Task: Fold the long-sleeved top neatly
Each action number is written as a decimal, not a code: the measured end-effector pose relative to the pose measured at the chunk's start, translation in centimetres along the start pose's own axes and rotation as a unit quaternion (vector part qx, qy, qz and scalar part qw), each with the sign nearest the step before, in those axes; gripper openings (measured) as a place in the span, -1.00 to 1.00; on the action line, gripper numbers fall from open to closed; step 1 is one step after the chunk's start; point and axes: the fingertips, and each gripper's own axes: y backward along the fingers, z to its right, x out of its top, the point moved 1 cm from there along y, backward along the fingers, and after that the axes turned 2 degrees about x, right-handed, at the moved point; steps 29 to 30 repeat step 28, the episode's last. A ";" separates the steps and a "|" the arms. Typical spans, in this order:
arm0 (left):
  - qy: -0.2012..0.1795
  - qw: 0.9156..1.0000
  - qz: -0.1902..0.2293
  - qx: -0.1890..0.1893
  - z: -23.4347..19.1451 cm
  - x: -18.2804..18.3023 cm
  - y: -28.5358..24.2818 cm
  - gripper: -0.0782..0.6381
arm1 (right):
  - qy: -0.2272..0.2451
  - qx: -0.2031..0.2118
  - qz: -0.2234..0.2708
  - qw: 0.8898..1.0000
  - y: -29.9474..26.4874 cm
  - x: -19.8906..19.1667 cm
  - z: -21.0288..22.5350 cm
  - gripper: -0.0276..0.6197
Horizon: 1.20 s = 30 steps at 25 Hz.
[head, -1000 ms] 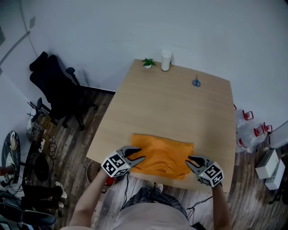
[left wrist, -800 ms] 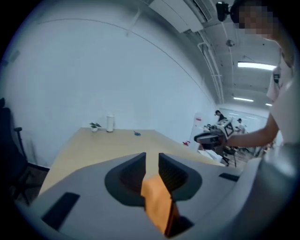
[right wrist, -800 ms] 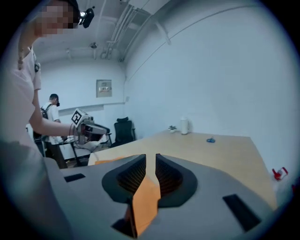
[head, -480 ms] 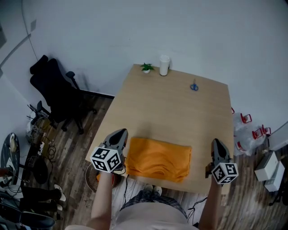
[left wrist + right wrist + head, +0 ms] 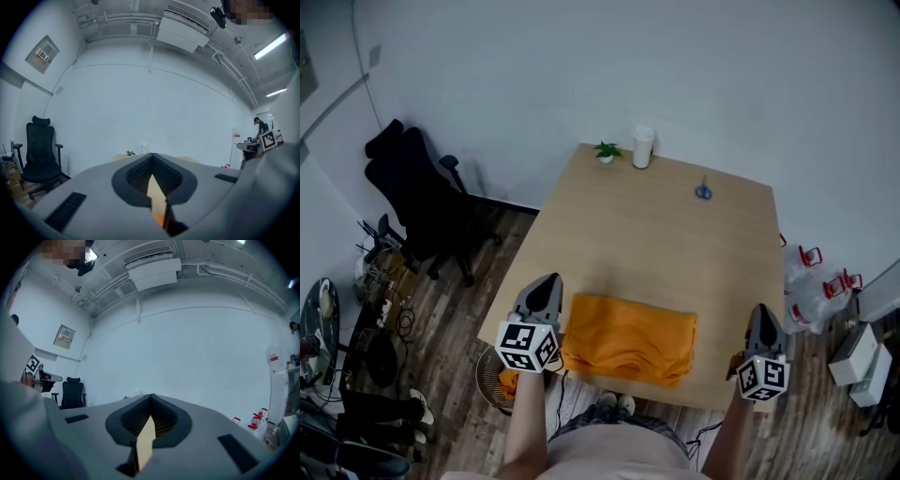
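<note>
At table (image 5: 666, 216) near edge, orange long-sleeved top (image 5: 628, 337) lies folded. Left gripper (image 5: 546, 280) at 9 o'clock of it, right gripper (image 5: 762, 311) at 3 o'clock, both pressed together, empty. Folding seems finished; next move, at most tidy edges.

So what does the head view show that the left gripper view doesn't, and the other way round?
Only the head view: the folded orange top as a whole, at the table's near edge, with the left gripper and right gripper either side, and the blue scissors. Only the left gripper view: a look along that gripper's shut, empty fingers, the ceiling air conditioner, a wall notice. Both: the black chair, small plant, white cup.
</note>
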 end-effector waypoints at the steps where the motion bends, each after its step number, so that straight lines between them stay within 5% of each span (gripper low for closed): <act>1: -0.001 1.000 0.000 -0.002 0.1 0.0 0.1 -0.78 | 0.002 -0.002 0.001 1.000 0.2 0.0 0.1 -0.89; 30: 0.010 1.000 -0.012 -0.003 1.0 -0.5 1.0 -0.78 | -0.024 -0.005 0.007 1.000 1.3 0.1 -0.7 -0.90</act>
